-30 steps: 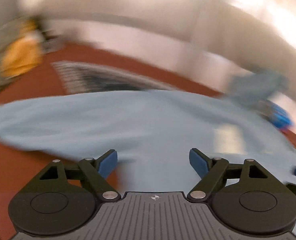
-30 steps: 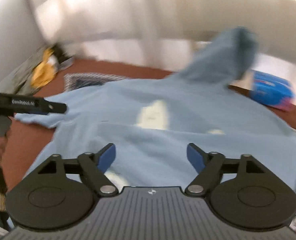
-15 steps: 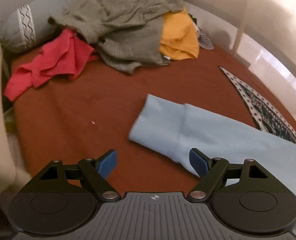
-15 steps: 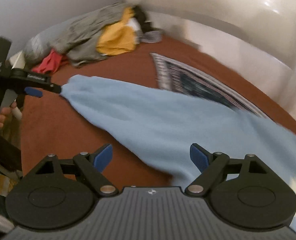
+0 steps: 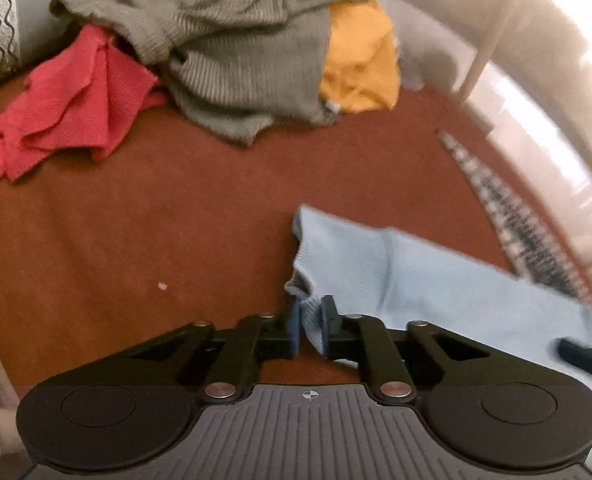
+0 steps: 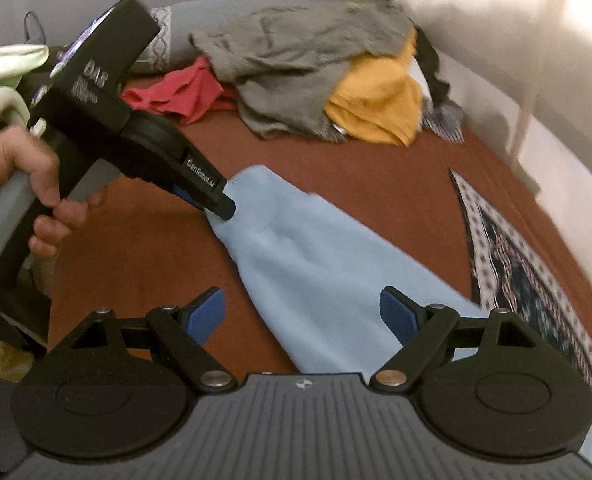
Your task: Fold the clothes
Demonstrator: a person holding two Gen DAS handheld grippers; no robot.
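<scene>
Left gripper [image 5: 310, 330] clamped on cuff of light-blue sleeve [image 6: 296, 256], likely to carry it over for a fold. Right gripper [image 6: 302, 314] gaping above sleeve; clothes pile [image 6: 308, 80] well beyond cuff on brown bedspread [image 5: 176, 220]

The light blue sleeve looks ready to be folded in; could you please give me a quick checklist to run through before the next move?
1. Left gripper shut on the sleeve cuff: ok.
2. Right gripper open, holding nothing: ok.
3. Light blue garment lying between the right gripper's fingers: ok.
4. Brown bedspread bare beside the cuff: ok.
5. Clothes pile apart from the sleeve: ok.
6. Rest of the garment lying flat: cannot tell, out of view.
</scene>
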